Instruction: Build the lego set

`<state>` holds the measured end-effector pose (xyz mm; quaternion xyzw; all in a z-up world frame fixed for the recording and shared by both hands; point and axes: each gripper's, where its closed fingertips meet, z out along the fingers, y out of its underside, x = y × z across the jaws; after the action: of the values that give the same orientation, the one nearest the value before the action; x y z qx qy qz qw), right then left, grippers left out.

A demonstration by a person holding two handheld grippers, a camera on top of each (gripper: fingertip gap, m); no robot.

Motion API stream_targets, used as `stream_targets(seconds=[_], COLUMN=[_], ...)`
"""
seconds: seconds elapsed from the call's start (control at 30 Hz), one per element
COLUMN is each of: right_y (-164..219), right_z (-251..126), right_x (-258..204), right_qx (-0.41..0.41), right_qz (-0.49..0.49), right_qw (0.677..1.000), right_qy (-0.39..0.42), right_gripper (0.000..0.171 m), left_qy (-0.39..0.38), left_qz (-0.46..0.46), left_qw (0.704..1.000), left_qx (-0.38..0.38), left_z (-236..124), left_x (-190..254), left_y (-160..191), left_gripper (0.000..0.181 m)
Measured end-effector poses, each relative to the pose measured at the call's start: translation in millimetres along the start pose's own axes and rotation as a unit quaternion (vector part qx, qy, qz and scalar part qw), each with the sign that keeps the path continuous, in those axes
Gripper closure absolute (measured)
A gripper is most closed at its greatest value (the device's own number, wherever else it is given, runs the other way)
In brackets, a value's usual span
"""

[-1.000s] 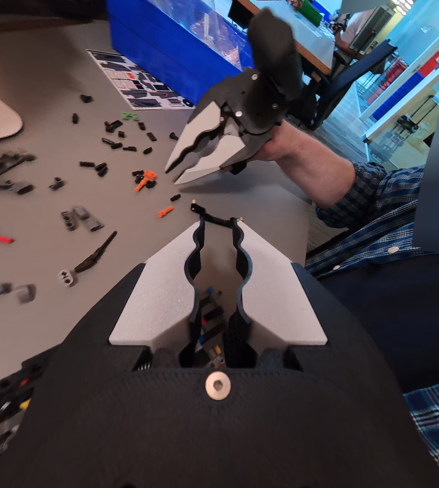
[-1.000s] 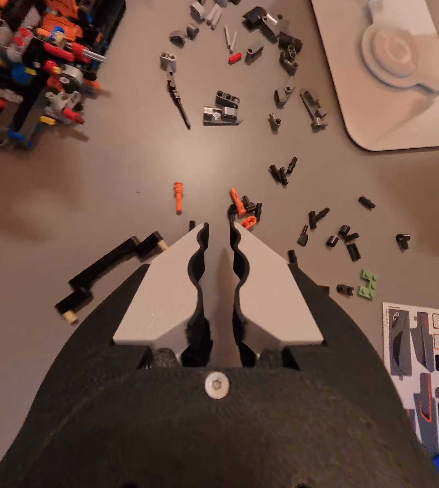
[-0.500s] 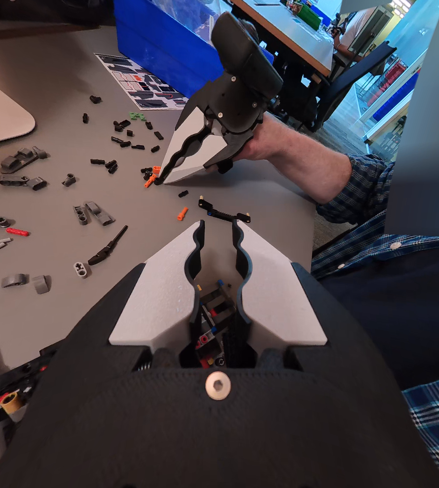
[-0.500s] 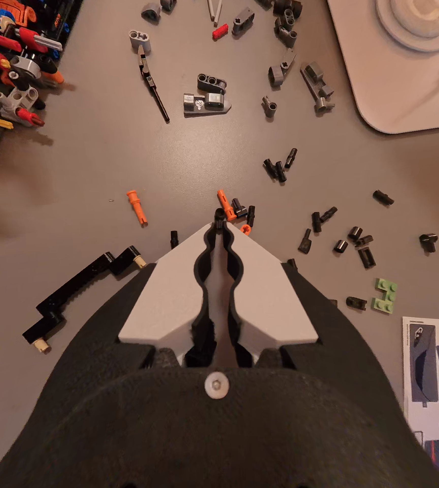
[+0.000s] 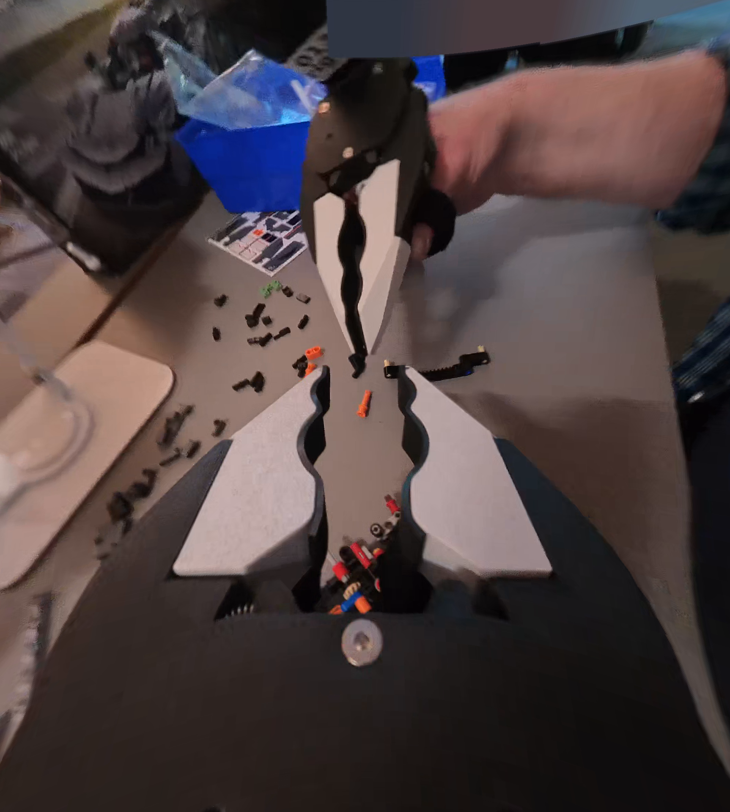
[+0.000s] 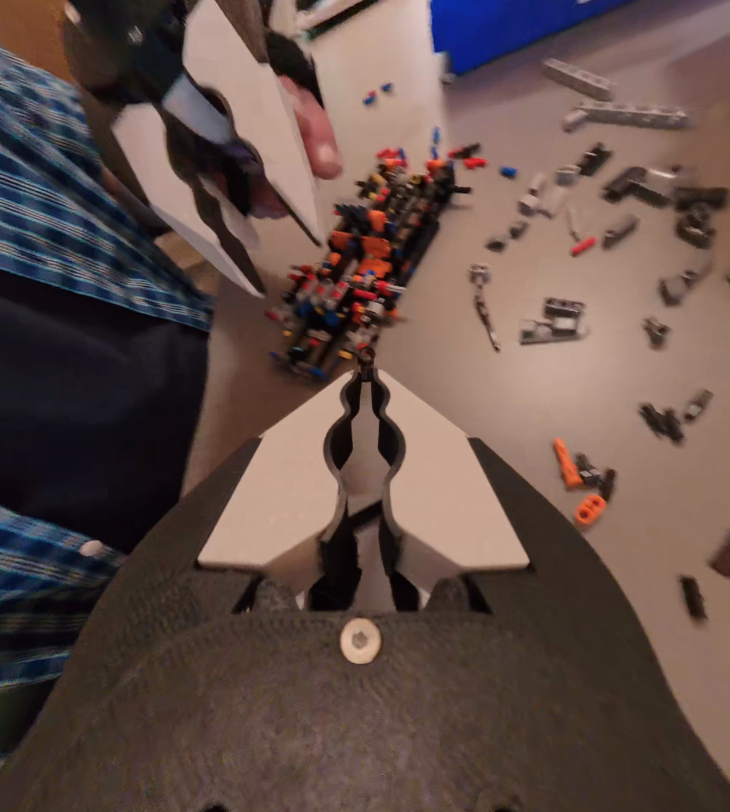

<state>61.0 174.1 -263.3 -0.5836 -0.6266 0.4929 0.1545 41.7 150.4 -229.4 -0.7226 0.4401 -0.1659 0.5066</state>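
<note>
My right gripper (image 6: 365, 377) is shut on a small black pin (image 6: 366, 361) that sticks out past its tips, held above the table close to the near end of the partly built black, orange and red model (image 6: 367, 259). In the left wrist view the right gripper (image 5: 359, 349) points down with the black pin (image 5: 356, 365) at its tip. My left gripper (image 5: 363, 378) is open and empty, and a bit of the model (image 5: 356, 567) shows between its fingers. In the right wrist view the left gripper (image 6: 288, 266) hovers over the model's left side.
Loose black pins (image 5: 262, 327), an orange pin (image 5: 364, 403) and a black toothed beam (image 5: 446, 371) lie on the grey table. Orange pieces (image 6: 589, 509) and grey parts (image 6: 552, 320) are scattered to the right. A sticker sheet (image 5: 262, 241), a blue bin (image 5: 249, 171) and a white pad (image 5: 47, 439) are farther off.
My right gripper shut on the black pin among the loose pieces, lifted it and swung left toward the model. My left gripper turned to face the right one and stayed open.
</note>
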Motion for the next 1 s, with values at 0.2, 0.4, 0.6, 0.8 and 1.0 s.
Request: stream_targets(seconds=[0.2, 0.4, 0.6, 0.8, 1.0], right_y=[-11.0, -14.0, -8.3, -5.7, -10.2], right_z=[10.6, 10.9, 13.4, 15.6, 6.2], right_x=[-35.9, -47.4, -52.9, -55.3, -40.2], right_qx=[-0.011, -0.026, -0.055, -0.06, -0.016], right_qz=[0.014, 0.022, 0.027, 0.032, 0.026], right_qw=[0.994, 0.987, 0.98, 0.977, 0.993], right_qy=[-0.112, -0.16, -0.19, -0.2, -0.118], right_gripper=[0.168, 0.168, 0.168, 0.168, 0.147], left_qy=[-0.011, -0.005, 0.002, 0.012, -0.004], left_qz=[0.12, 0.166, 0.185, 0.196, 0.167], left_qw=[0.993, 0.986, 0.983, 0.98, 0.986], left_qx=[-0.022, -0.026, -0.021, -0.026, -0.023], left_z=[7.5, 4.2, 4.7, 5.0, -3.4], left_x=[18.1, 27.0, 31.0, 38.0, 32.6], left_y=[2.9, 5.3, 2.1, 5.9, 3.5], left_gripper=[0.154, 0.162, 0.167, 0.174, 0.174])
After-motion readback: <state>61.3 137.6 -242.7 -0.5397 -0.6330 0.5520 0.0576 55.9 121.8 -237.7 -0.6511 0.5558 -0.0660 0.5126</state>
